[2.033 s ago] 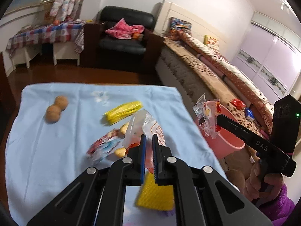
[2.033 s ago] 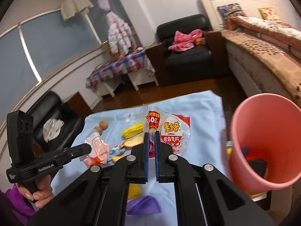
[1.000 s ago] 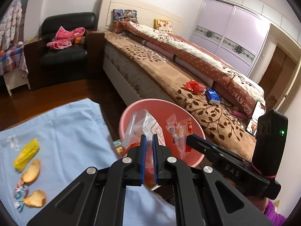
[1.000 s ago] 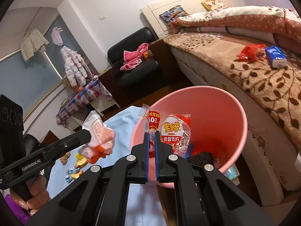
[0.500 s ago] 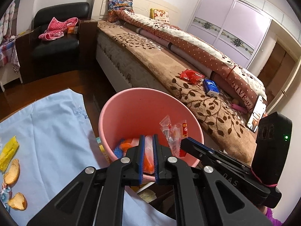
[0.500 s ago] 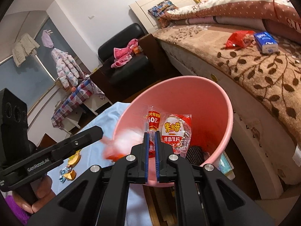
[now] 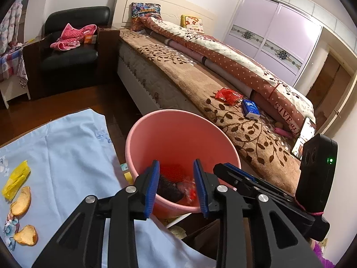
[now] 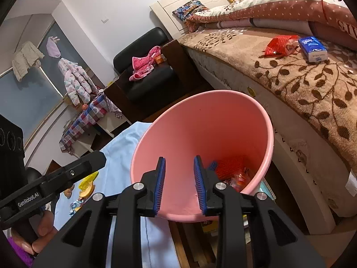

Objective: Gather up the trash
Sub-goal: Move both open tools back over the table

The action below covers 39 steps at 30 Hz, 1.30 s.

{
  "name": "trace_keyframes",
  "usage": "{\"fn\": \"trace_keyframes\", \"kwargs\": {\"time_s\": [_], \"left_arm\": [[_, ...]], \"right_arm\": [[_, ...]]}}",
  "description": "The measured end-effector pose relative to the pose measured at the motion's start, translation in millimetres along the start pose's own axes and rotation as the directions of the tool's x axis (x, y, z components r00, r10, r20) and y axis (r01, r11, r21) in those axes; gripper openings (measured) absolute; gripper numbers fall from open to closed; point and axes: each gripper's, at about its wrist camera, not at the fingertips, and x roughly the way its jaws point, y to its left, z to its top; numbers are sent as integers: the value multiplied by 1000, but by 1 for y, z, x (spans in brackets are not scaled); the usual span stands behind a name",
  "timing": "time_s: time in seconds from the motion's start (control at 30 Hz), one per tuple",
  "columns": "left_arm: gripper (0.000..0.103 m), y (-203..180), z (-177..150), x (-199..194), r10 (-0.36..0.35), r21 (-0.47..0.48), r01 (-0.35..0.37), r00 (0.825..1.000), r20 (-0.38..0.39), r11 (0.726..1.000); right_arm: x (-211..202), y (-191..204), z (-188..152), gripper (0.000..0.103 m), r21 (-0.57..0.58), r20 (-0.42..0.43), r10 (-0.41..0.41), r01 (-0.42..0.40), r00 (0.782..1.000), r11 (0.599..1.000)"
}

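Both of your hand-held grippers hang over the pink bin, and both are spread wide with nothing between the blue pads. Left hand-held gripper sits over the near rim, jaws apart, touching nothing that I can see. Right hand-held gripper is the same: jaws apart, empty, aimed into the bin mouth.

Trash already in the bin: crumpled red and clear wrappers on the bottom next to a dark object, probably a brush, but too shadowed to be sure.

Left to collect, on the blue cloth over the counter: a yellow wrapper, two peel pieces and a small printed wrapper at the left edge, well apart from the bin.

Handling, as a judgement: all of it is very light. The yellow wrapper is thin, soft film, likely slick; it will crumple, so pinch a raised fold or the bunched end, not the flat face. The peel pieces look dry and curled, stiffer but possibly brittle; close across the raised curled edge, gently. The cloth is loose and wrinkled, so come down shallow or you will pinch fabric along with the trash.
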Motion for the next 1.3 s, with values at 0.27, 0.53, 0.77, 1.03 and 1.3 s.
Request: {"fn": "trace_keyframes", "kwargs": {"time_s": [0.27,0.53,0.77,1.03,1.3], "left_arm": [[38,13,-6,-25,50,-17,-50,998,30,999],[38,51,-20,-72,146,-64,-142,987,64,988],[38,105,-49,-135,299,-110,-289,950,90,951],[38,155,-95,-187,381,-215,-362,923,53,907],[43,140,-132,-180,306,-150,-302,952,1,942]], "right_arm": [[-8,20,-3,27,-34,7,18,-17,1000,999],[-10,64,-27,27,-114,-50,95,-100,994,988],[-4,106,-51,27,-225,-154,175,-207,973,952],[7,160,-89,27,-296,-444,311,-465,840,834],[15,199,-147,27,-305,-641,303,-596,706,743]]}}
